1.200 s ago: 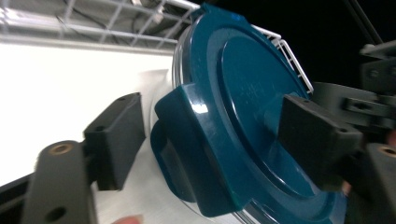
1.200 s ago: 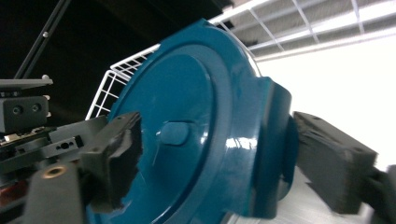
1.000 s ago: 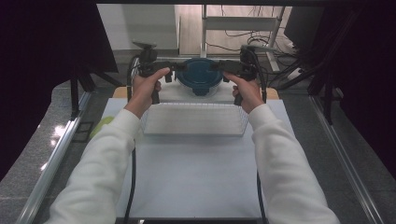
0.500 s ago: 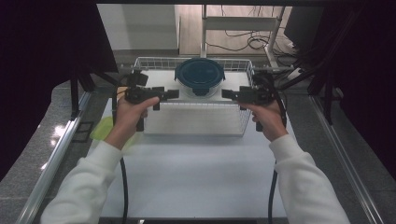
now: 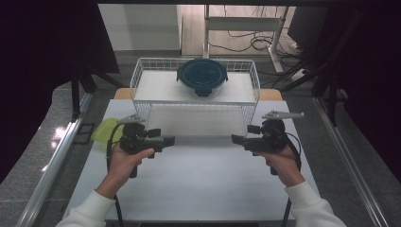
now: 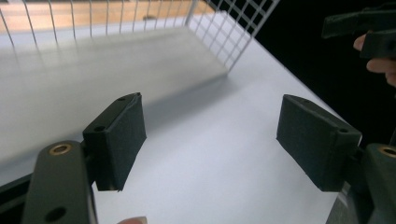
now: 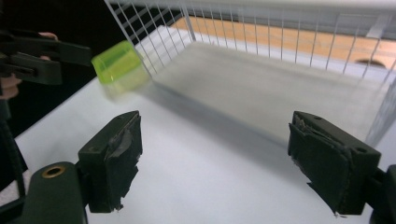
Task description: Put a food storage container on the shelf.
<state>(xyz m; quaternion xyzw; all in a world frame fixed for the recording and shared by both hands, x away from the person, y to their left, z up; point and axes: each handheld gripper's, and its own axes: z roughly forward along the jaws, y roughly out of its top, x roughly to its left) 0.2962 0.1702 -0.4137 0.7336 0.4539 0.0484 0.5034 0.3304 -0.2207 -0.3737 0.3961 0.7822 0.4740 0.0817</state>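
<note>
The left gripper [image 5: 169,140] is held low over the white table [image 5: 198,189], jaws wide apart with nothing between them after having just been closing slightly; a green block [image 5: 106,130] is seen just beyond it at the table's left edge. The wire basket [image 5: 196,97] is set at the far end, with the dark round lidded container [image 5: 202,76] resting on its top; the right gripper [image 5: 236,139] is likewise held empty and wide open, having just been narrowing, well apart from the left.

The white table [image 5: 198,184] stands on a grey speckled stone floor [image 5: 28,189], with metal rails [image 5: 52,163] along both sides. Black curtains [image 5: 42,56] hang at the left and the right. Behind, there is a pale wall [image 5: 142,26], a wooden floor [image 5: 236,35] with cables [image 5: 255,42], and a grey metal stand [image 5: 246,23].
</note>
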